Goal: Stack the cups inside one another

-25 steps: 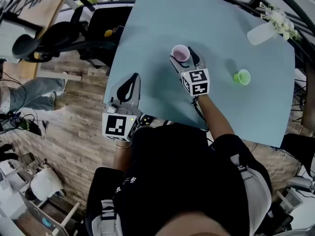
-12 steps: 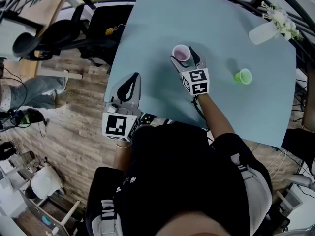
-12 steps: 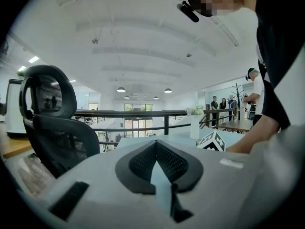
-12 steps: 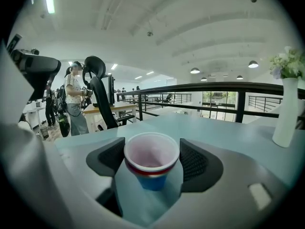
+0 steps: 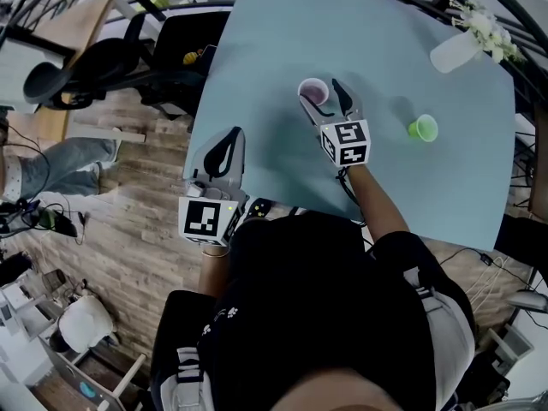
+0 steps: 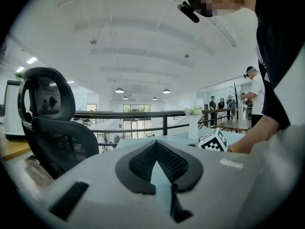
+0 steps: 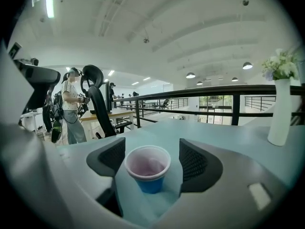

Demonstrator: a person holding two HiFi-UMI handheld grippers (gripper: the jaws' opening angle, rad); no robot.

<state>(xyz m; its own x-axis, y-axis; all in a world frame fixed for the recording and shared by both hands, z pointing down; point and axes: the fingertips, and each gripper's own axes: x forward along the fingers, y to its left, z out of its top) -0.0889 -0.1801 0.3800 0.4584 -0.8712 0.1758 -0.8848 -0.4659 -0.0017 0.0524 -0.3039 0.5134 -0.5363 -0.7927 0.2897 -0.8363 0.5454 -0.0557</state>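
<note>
A pink cup nested in a blue cup (image 5: 313,92) (image 7: 148,169) stands upright near the middle of the light blue table (image 5: 274,32). My right gripper (image 5: 324,100) (image 7: 151,159) is open around it, one pad on each side; the left pad is close to the rim and there is a gap at the right pad. A small green cup (image 5: 421,128) stands alone to the right, apart from both grippers. My left gripper (image 5: 229,140) (image 6: 156,168) hovers at the table's near left edge, shut and holding nothing.
A white vase with flowers (image 5: 462,51) (image 7: 279,112) stands at the table's far right corner. Black office chairs (image 5: 94,67) (image 6: 50,128) stand off the table's left side, over a wooden floor. A railing runs behind the table.
My right gripper's jaws have spread apart around the nested cups and the gripper has shifted slightly right. The cups and the left gripper have stayed put.
</note>
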